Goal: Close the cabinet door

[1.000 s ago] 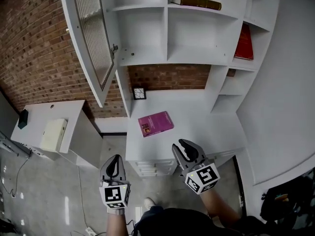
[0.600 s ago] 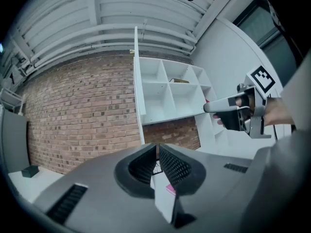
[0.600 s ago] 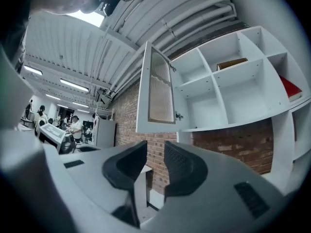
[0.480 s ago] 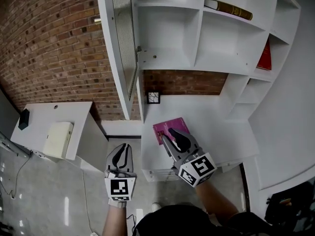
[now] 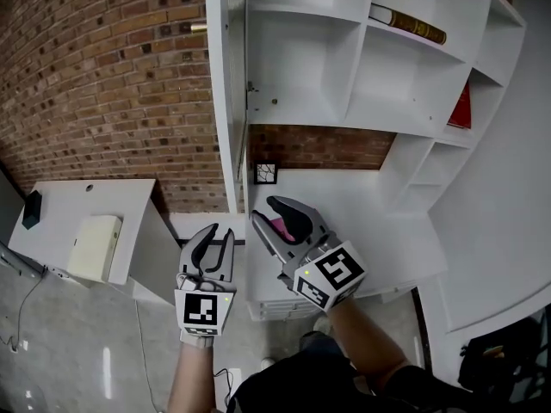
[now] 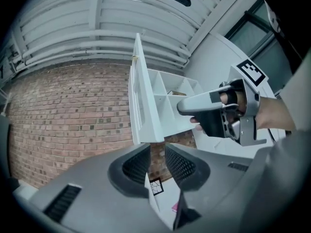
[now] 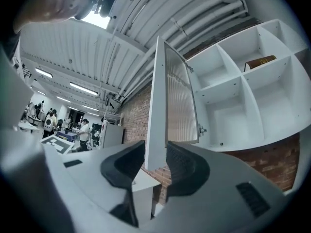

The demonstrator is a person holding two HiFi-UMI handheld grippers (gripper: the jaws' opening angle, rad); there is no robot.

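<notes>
The white cabinet door (image 5: 225, 84) with a ribbed glass panel stands open from the wall shelf unit (image 5: 344, 58), edge-on in the head view. My right gripper (image 5: 274, 213) is raised just right of the door's lower corner. Its jaws are opening. In the right gripper view the door's lower edge (image 7: 156, 130) lines up with the gap of the right gripper (image 7: 155, 161), and the pads do not press on it. My left gripper (image 5: 213, 246) hangs lower, left of the door, with a narrow gap and nothing in it. The door (image 6: 141, 106) shows above the left gripper (image 6: 156, 161).
A pink book (image 5: 280, 226) lies on the white counter (image 5: 379, 222), partly behind my right gripper. A small framed picture (image 5: 266, 173) leans on the brick wall. A brown book (image 5: 409, 22) and a red book (image 5: 461, 106) sit on shelves. A side table (image 5: 129, 200) with a cream box (image 5: 93, 248) stands at left.
Both grippers have risen and moved toward the door's lower corner. The right jaws stand wider apart than before. The view has shifted, so the door now looks edge-on.
</notes>
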